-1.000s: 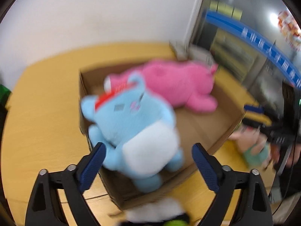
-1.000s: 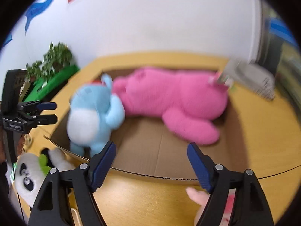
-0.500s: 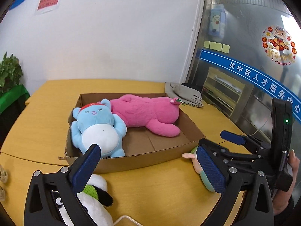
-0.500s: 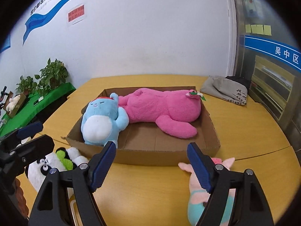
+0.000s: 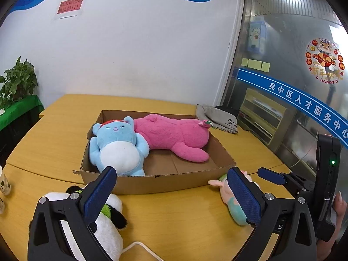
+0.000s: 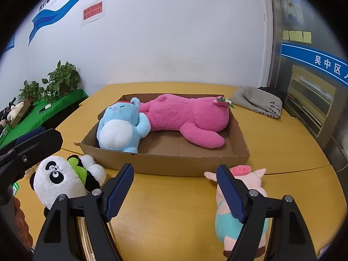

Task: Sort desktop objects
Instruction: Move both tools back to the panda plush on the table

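While both grippers hang over the near edge of the table, here's how stuff sits:

Left gripper [image 5: 171, 193]: jaws wide apart, holding nothing, up above the table [image 5: 165, 217] in front of the box. You can spot it at the left edge of the right wrist view too [image 6: 26, 150].

Right gripper [image 6: 174, 189]: also spread wide with nothing between the pads, hovering in front of the box. It shows up at the right edge of the left wrist view [image 5: 282, 178].

Cardboard box [image 5: 165, 181]: shallow open tray, sitting mid-table, flaps down.

Blue plush [image 5: 118, 146]: inside the box at its left end, lying on its back, white belly up, little red cap on its head.

Pink plush [image 5: 174, 134]: also in the box, stretched out along the back wall, head end touching the blue one.

Panda plush [image 6: 63, 177]: out on the table, just beside the box's front left corner, with something green tucked against it. Lies right under the left gripper in that camera.

Pig plush [image 6: 239, 200]: pink with a teal outfit, on the table near the box's front right corner, partly hidden behind the right gripper's right finger.

Grey bag [image 6: 258, 103]: on the far right of the table, behind the box, apart from it.

Potted plants [image 6: 63, 80]: off to the left, on a green-covered surface by the wall.
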Motion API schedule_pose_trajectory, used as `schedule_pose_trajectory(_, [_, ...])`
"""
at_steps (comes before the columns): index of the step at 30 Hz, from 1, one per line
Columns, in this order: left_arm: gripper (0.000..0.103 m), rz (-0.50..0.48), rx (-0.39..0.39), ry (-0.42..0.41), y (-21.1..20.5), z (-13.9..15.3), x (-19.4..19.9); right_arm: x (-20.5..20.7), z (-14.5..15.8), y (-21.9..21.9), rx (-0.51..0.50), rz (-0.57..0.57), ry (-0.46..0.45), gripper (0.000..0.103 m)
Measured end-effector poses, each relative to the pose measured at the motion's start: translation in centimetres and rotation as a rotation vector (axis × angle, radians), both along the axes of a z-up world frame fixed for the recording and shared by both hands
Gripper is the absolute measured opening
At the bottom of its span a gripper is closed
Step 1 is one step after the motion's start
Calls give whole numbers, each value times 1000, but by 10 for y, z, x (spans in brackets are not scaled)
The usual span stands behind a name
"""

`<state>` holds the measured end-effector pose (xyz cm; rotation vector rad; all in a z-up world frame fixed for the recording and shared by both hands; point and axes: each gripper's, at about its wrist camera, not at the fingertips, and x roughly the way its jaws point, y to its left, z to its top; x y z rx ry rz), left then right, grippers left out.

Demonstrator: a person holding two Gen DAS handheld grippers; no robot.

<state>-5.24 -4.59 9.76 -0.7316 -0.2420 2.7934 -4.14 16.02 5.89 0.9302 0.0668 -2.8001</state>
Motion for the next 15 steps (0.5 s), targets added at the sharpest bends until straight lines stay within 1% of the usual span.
schedule_pose_trajectory(3, [103,-14,-12,-4,1,0,4,2,0,2,-1,-6,1,78])
schedule_pose_trajectory(8, [103,-31,12,-16,-7,-3,7,4,-2,2,-8,-3,-6,78])
schedule_pose_trajectory(13, [103,-100,8,-28,-28,-3,14,1,-9,-2,-24,13,-26,78])
schedule_pose_trajectory(15, [103,-116,13,-47,-43,-5,17,-2,-15,-7,-56,47,-54,78])
